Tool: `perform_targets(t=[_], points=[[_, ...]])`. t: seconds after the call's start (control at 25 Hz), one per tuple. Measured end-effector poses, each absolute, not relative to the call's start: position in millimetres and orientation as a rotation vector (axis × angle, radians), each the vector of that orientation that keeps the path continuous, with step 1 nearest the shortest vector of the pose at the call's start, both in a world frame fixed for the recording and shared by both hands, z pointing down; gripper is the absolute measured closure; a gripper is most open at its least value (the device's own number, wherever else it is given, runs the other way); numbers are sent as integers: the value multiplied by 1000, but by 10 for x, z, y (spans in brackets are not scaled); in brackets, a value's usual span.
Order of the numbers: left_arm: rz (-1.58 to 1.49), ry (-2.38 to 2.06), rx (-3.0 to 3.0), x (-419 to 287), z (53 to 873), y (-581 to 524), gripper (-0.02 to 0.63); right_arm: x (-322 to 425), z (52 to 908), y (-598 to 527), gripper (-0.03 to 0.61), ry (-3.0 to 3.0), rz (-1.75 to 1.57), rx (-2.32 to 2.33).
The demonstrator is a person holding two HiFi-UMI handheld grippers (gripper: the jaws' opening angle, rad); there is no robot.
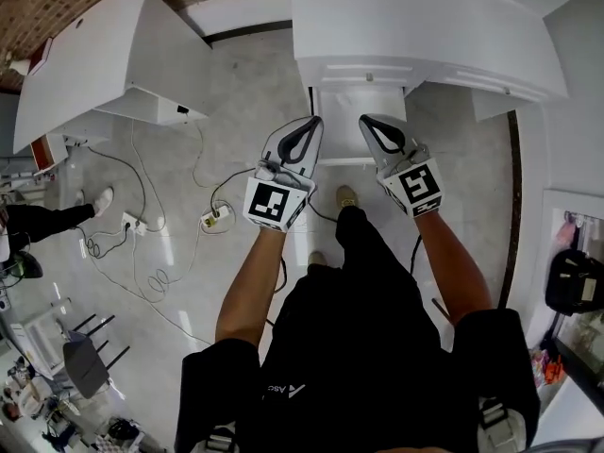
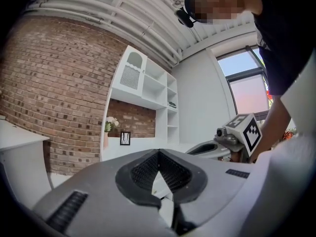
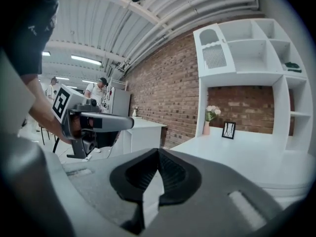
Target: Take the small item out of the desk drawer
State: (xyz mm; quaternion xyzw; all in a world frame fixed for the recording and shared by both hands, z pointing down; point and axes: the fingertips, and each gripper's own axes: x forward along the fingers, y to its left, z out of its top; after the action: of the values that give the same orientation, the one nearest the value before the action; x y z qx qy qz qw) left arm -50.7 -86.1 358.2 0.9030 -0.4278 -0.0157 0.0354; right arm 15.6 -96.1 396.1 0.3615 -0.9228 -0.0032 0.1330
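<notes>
Contents of the drawer (image 1: 361, 125) under the white desk (image 1: 415, 26) are hidden. The head view shows only a flat white front below the desk's edge. The small item appears in no view, so where it lies relative to the fingers cannot be told. Both gripper views look across the desk top rather than at the drawer. The left gripper (image 1: 315, 121) and the right gripper (image 1: 367, 119) hover side by side just before the desk's front edge, close to the drawer. Each has smooth grey shells and black ribbed pads (image 2: 143, 172) that curve into a teardrop loop. Both pairs of tips meet, with nothing between them.
</notes>
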Motion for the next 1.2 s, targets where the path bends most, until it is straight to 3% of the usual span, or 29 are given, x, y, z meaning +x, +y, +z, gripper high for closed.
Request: perform_targets(t=[0.28,0.64,1.2], points=[[38,-1362,2696,-317,4165,-1597,616,272,4754,-1693,575,-2595,115,935],[86,-1362,2577,-477,5056,-2081,615,208,6018,-2187,482,-2410,303,831],[191,-1203,2536,-579,6595,-2484,615,115,8102,-2883,411,-2123,450,876]])
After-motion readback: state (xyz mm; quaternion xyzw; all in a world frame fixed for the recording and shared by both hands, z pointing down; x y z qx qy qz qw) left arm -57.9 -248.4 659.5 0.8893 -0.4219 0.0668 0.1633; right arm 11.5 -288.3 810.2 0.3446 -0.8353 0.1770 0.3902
